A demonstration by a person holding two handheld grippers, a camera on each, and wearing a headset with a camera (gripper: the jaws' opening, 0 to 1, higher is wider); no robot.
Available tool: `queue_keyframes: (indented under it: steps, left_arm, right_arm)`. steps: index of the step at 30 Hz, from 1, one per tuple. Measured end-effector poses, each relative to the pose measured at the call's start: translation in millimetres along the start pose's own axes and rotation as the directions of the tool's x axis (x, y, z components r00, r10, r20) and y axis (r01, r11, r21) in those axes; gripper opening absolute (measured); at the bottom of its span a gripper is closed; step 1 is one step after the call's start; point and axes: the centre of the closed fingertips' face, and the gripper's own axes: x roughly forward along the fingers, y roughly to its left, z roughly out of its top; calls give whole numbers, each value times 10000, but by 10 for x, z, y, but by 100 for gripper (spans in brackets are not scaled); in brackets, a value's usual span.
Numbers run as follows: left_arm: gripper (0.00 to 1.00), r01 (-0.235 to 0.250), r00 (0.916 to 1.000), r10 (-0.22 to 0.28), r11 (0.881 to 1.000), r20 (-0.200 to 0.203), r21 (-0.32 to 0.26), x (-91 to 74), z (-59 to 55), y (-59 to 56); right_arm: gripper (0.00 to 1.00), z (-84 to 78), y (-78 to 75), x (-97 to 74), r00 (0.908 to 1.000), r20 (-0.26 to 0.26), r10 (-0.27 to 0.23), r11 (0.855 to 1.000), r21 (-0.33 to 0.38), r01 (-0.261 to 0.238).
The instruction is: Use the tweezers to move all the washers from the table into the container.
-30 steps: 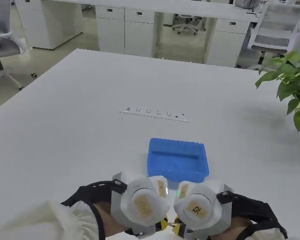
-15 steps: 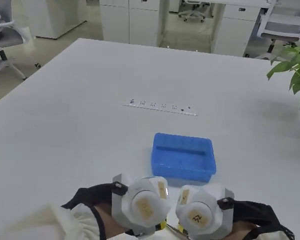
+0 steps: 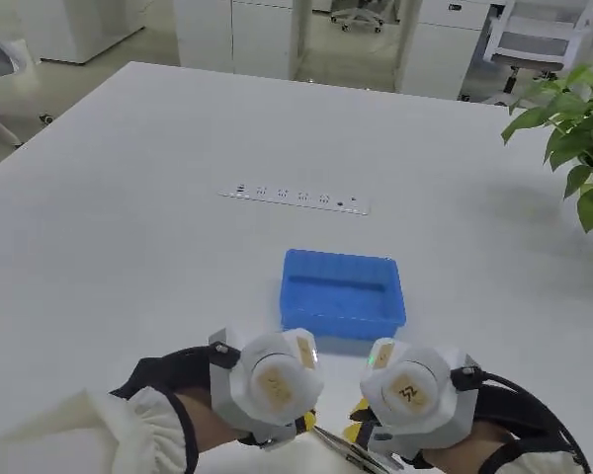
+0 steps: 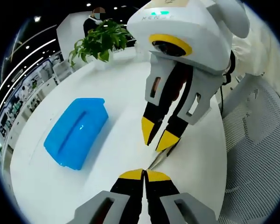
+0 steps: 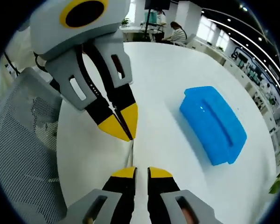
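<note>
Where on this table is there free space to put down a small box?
The table is bare left of the blue container and right of it toward the plant, also beyond the socket strip. Crowded: the near edge, where left gripper and right gripper meet at the tweezers.

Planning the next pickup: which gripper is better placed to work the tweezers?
Right, probably: the right gripper has its jaws slightly apart around the tweezers; the left gripper is shut at their other end.
</note>
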Motion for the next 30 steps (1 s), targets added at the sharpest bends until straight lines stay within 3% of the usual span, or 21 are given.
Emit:
queue_keyframes:
  steps: [4, 7, 10, 11, 12, 13, 14, 18, 21, 24, 26, 29, 30]
  left_arm:
    - [6, 197, 9996, -192, 9995, -221, 239, 59, -64, -38]
    - [5, 171, 9988, -155, 9993, -465, 344, 105, -130, -28]
    - [5, 224, 9983, -211, 9995, -540, 227, 120, -157, -33]
    - [5, 205, 9982, -195, 9997, -563, 166, 122, -164, -35]
    - [5, 189, 9982, -180, 9997, -565, 150, 124, -170, -37]
    - [5, 177, 9982, -170, 9998, -569, 117, 129, -180, -38]
    - [5, 165, 9983, -160, 9998, -563, 81, 128, -185, -41]
    - [7, 72, 9986, -76, 9999, -533, -81, 117, -207, -49]
    - [8, -347, 9990, 326, 9969, -306, -708, 68, -186, 1]
    - [10, -777, 9967, 810, 9797, 105, -1847, -40, -169, 37]
    - [14, -1128, 9926, 1204, 9593, 138, -2590, -172, -222, 37]
    - [24, -1378, 9860, 1626, 9175, 357, -3731, -406, -309, -17]
    - [26, -1415, 9849, 1689, 9108, 373, -3879, -441, -318, -24]
  right_arm:
    - [8, -72, 110, -27, 9992, 140, 367, 9974, 620, -375]
    - [11, -217, 185, 2, 9985, -267, 484, 9973, 567, -468]
    - [14, -404, 168, 71, 9947, -993, 267, 9994, 264, -242]
    - [13, -190, 189, 102, 9987, 296, 408, 9992, 10, -408]
    - [10, -352, 126, 24, 9973, -733, -48, 9989, 471, 83]
    - [9, -334, 86, 70, 9969, -752, 216, 9997, 133, -207]
    - [9, -344, 41, 99, 9965, -832, 55, 9997, 228, -36]
    - [8, -363, 8, 86, 9967, -807, 125, 9998, 144, -114]
    - [11, -371, -13, 69, 9968, -795, -73, 9998, 204, 90]
    - [13, -426, -57, 32, 9963, -822, -271, 9969, 713, 330]
    - [14, -444, -82, -52, 9960, -654, -603, 9896, 1264, 682]
    - [18, -441, -124, -216, 9937, -36, -1123, 9578, 2660, 1092]
    - [19, -450, -129, -277, 9917, 115, -1279, 9479, 2955, 1188]
